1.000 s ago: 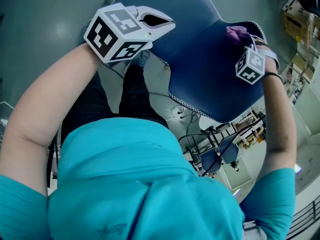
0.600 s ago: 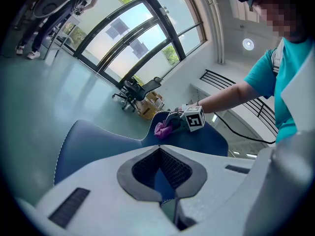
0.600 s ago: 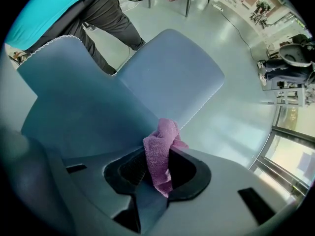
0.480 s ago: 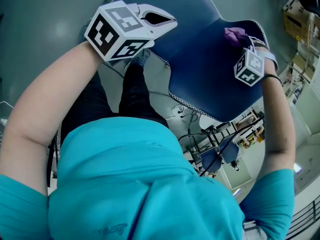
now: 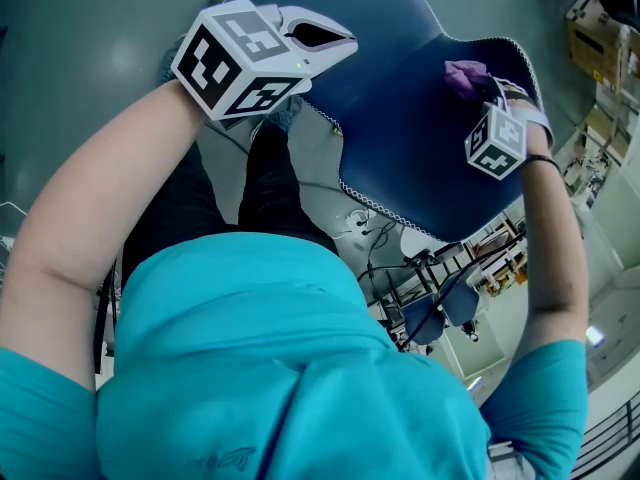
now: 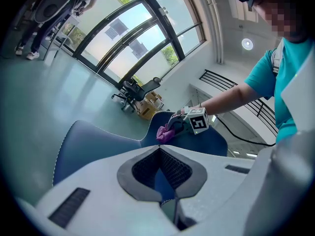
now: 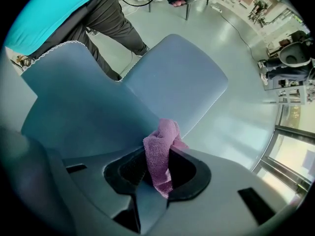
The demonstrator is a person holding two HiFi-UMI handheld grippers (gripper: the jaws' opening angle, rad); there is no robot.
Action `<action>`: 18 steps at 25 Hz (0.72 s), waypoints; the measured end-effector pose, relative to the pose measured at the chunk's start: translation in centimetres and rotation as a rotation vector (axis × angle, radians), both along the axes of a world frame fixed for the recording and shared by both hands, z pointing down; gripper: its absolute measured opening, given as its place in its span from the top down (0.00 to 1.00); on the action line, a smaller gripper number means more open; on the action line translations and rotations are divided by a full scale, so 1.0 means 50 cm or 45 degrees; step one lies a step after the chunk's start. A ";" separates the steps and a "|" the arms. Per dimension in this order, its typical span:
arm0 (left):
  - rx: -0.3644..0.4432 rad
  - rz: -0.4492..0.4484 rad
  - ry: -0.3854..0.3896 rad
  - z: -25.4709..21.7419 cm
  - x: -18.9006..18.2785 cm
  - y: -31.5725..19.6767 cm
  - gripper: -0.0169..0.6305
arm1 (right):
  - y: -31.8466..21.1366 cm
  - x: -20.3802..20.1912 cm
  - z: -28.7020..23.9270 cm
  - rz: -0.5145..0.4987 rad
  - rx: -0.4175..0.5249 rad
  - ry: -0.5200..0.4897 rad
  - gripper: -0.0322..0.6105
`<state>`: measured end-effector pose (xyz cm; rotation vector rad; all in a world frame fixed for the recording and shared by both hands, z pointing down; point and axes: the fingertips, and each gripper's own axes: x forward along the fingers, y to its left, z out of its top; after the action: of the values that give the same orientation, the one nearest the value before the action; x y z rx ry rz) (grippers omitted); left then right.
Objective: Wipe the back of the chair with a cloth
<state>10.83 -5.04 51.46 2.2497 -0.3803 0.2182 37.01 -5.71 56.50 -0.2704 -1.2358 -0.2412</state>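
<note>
A dark blue chair (image 5: 400, 118) with white stitched edges fills the top of the head view. My right gripper (image 5: 482, 83) is shut on a pink cloth (image 5: 465, 71) and holds it against the chair's back near its upper right edge. In the right gripper view the cloth (image 7: 162, 151) hangs between the jaws, against the blue shell (image 7: 98, 112). My left gripper (image 5: 335, 43) sits at the chair's left edge. In the left gripper view a strip of blue chair edge (image 6: 160, 178) lies between its closed pads. The right gripper (image 6: 178, 126) and cloth (image 6: 165, 133) show beyond it.
Cables and a wheeled chair base (image 5: 410, 268) lie on the grey floor below the chair. A black office chair (image 6: 133, 90) and cardboard boxes (image 6: 147, 107) stand by tall windows. The person's dark trouser legs (image 7: 113, 23) stand close behind the chair.
The right gripper with the pink cloth has slid a little to the left across the chair's back. The left gripper has hardly moved.
</note>
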 end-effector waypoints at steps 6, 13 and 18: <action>0.001 0.004 -0.003 -0.002 -0.001 0.010 0.98 | 0.032 -0.009 -0.003 0.004 -0.028 -0.008 0.78; 0.004 0.006 -0.005 0.001 -0.002 0.011 0.98 | 0.047 -0.012 0.000 0.003 -0.044 -0.007 0.78; 0.002 0.008 -0.002 -0.002 -0.001 0.015 0.98 | 0.061 -0.019 -0.004 0.011 -0.063 -0.006 0.78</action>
<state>10.77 -4.27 51.37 2.2528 -0.3747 0.2226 36.05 -2.66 56.28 -0.3070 -1.2484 -0.2040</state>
